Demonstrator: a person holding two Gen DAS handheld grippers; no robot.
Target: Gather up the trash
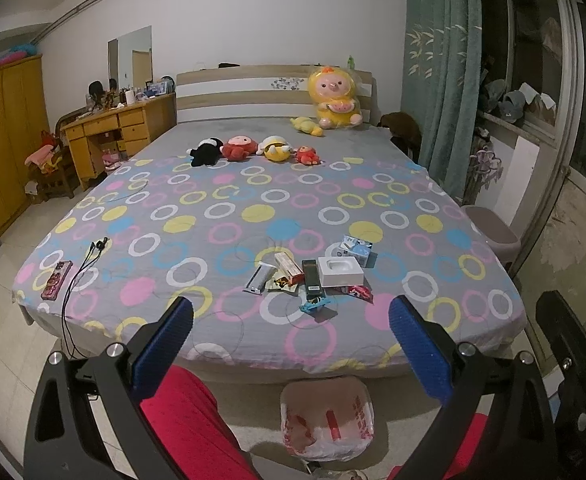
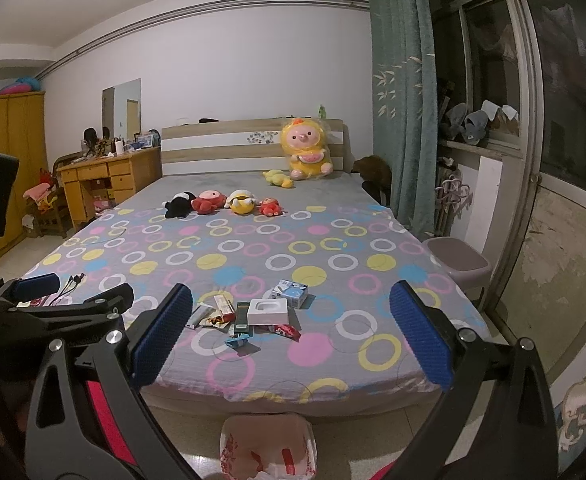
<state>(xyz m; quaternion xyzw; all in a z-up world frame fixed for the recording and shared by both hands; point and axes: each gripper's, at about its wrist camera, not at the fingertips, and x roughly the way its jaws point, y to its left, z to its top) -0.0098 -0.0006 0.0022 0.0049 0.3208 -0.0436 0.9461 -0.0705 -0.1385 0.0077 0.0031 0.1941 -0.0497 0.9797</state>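
A cluster of trash lies near the foot of the bed: a white box (image 1: 340,271) (image 2: 268,311), a blue-white carton (image 1: 356,249) (image 2: 291,292), a dark flat box (image 1: 313,280) (image 2: 243,315), an orange-red box (image 1: 289,268) (image 2: 224,306), a silver wrapper (image 1: 259,278), a red wrapper (image 1: 360,292) (image 2: 287,331) and a blue scrap (image 1: 313,305) (image 2: 237,340). A white plastic bag with red print (image 1: 327,420) (image 2: 269,450) stands open on the floor below the bed's edge. My left gripper (image 1: 291,344) and right gripper (image 2: 291,340) both hang open short of the bed, holding nothing.
The bed (image 1: 213,240) has a ring-patterned cover. A phone (image 1: 56,280) and an earphone cable (image 1: 81,272) lie at its left corner. Plush toys (image 1: 253,148) sit further back. A pink stool (image 1: 493,236) stands at the right, a wooden desk (image 1: 109,132) at the left. Red trouser legs (image 1: 189,420) show below.
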